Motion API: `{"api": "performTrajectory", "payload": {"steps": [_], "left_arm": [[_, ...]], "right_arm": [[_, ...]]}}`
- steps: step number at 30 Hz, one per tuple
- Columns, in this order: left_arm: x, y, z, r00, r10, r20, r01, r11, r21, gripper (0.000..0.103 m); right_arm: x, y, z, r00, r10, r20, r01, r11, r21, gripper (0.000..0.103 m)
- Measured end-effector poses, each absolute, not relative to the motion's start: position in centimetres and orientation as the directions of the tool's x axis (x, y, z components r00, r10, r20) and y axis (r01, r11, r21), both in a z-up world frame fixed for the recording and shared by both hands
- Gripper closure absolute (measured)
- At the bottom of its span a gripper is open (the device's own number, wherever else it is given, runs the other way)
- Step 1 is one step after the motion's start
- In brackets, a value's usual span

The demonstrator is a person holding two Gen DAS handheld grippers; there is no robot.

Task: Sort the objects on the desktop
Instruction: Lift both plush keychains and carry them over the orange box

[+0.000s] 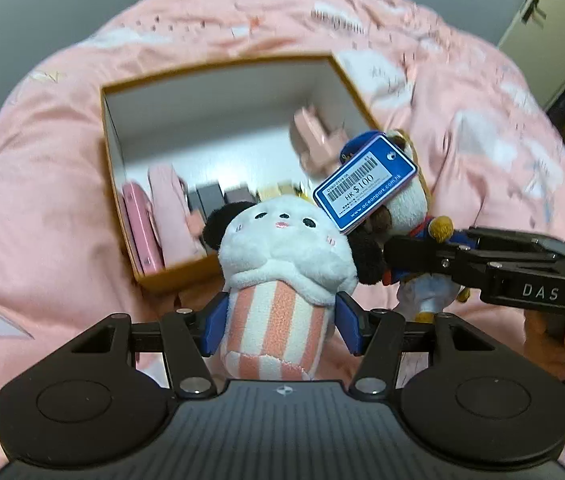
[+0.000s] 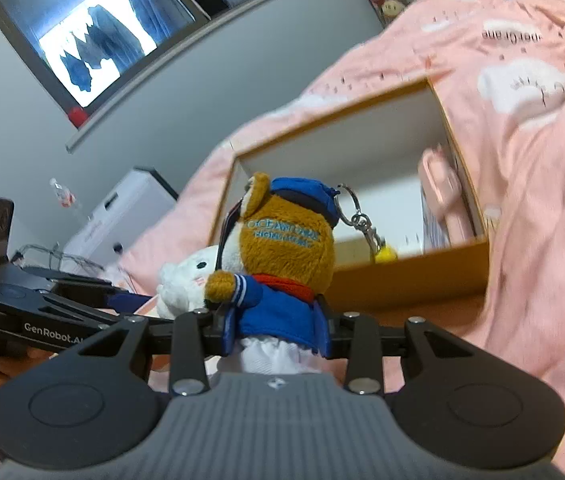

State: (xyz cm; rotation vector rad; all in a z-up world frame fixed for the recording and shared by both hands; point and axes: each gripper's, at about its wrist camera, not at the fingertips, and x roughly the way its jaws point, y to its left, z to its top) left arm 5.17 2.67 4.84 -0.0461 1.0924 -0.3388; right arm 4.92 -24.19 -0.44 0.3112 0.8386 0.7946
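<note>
My left gripper [image 1: 280, 326] is shut on a white panda plush [image 1: 282, 264] with a pink-striped body, its blue pads pressing both sides. My right gripper [image 2: 276, 328] is shut on a brown bear plush [image 2: 282, 252] in a blue sailor jacket and cap, with a key ring and a blue price tag [image 1: 366, 182]. Both toys hang side by side just in front of an open orange box [image 1: 162, 276] with white inner walls. In the left wrist view the right gripper [image 1: 406, 256] reaches in from the right. In the right wrist view the left gripper [image 2: 138, 302] comes in from the left.
The box [image 2: 410, 276] rests on a pink bedspread [image 1: 42, 200] and holds pink items [image 1: 154, 220] and dark blocks along its near wall. A grey wall and a window [image 2: 94, 28] lie behind the bed. A white appliance [image 2: 122, 212] stands at the left.
</note>
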Motion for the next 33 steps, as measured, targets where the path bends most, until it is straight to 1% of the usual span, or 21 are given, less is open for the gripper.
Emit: {"api": "performTrajectory", "payload": {"steps": [3, 7, 18, 21, 25, 33], "left_arm": [[6.1, 3.2, 5.7, 0.447, -0.309, -0.840, 0.225, 0.947, -0.229, 0.038], [7.4, 3.6, 6.3, 0.498, -0.305, -0.812, 0.193, 0.952, -0.239, 0.038], [12.2, 5.1, 7.3, 0.625, -0.281, -0.728, 0.106, 0.955, -0.278, 0.038], [14.0, 5.3, 6.8, 0.637, -0.281, -0.717, 0.075, 0.949, -0.305, 0.038], [16.3, 5.4, 5.3, 0.627, -0.311, -0.714, 0.043, 0.929, -0.367, 0.038], [19.7, 4.7, 1.1, 0.588, -0.370, -0.719, -0.019, 0.882, -0.470, 0.038]], "right_arm": [[5.7, -24.0, 0.5, 0.428, 0.745, -0.513, -0.504, 0.667, 0.548, 0.064], [7.2, -23.2, 1.2, 0.455, 0.741, -0.495, -0.502, 0.672, 0.545, 0.064], [12.7, -21.0, 2.2, 0.525, 0.683, -0.507, -0.492, 0.730, 0.474, 0.064], [14.0, -20.4, 1.9, 0.544, 0.659, -0.519, -0.476, 0.752, 0.457, 0.064], [15.8, -19.9, 1.1, 0.550, 0.631, -0.548, -0.466, 0.776, 0.425, 0.064], [20.4, -19.9, -1.2, 0.494, 0.573, -0.654, -0.433, 0.814, 0.387, 0.064]]}}
